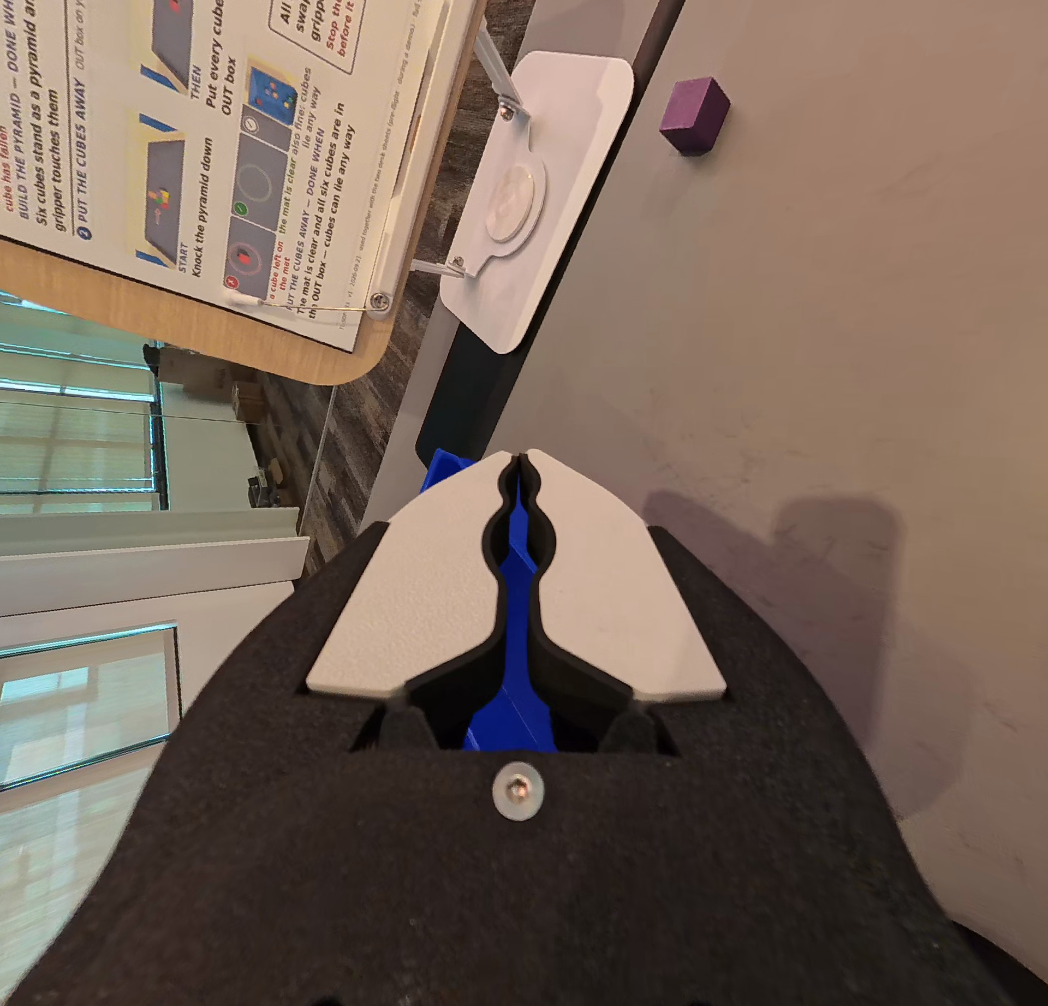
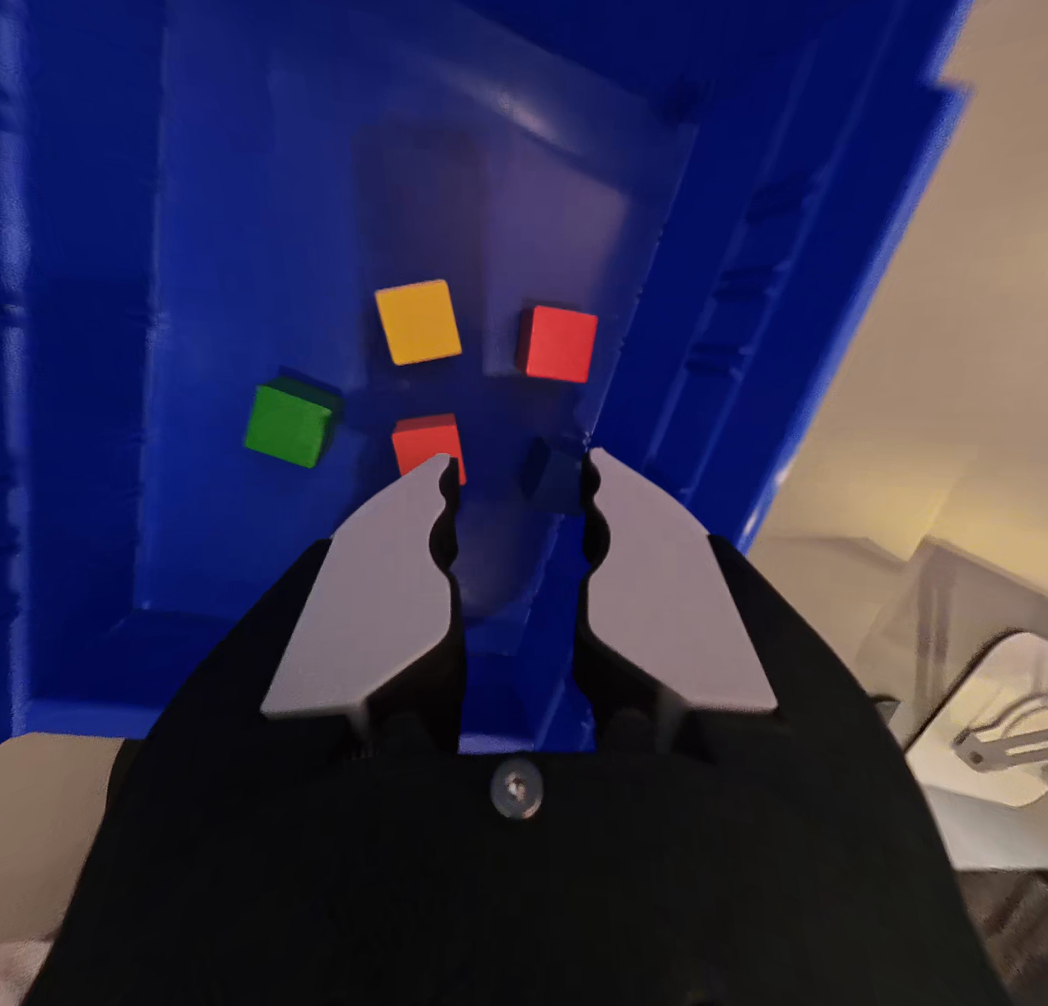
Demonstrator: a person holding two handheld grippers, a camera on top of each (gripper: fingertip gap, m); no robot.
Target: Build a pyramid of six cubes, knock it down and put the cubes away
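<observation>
Hovering over blue box (image 2: 794, 241) with five cubes inside, right gripper (image 2: 517, 468) released; left gripper (image 1: 520, 457) clenched, empty. Purple cube (image 1: 694, 117) far right on mat: probably light, stiff; best pinched on opposite flat faces.

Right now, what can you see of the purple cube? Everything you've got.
The purple cube shows only in the left wrist view: a small, matte, evenly coloured block with crisp edges, three faces visible, looking like painted wood or foam. It sits alone on the grey mat, near the mat's far edge, beside the white stand base but apart from it. Nothing grips or touches it except the mat. It lies well ahead of the shut left gripper, outside the blue box.
</observation>
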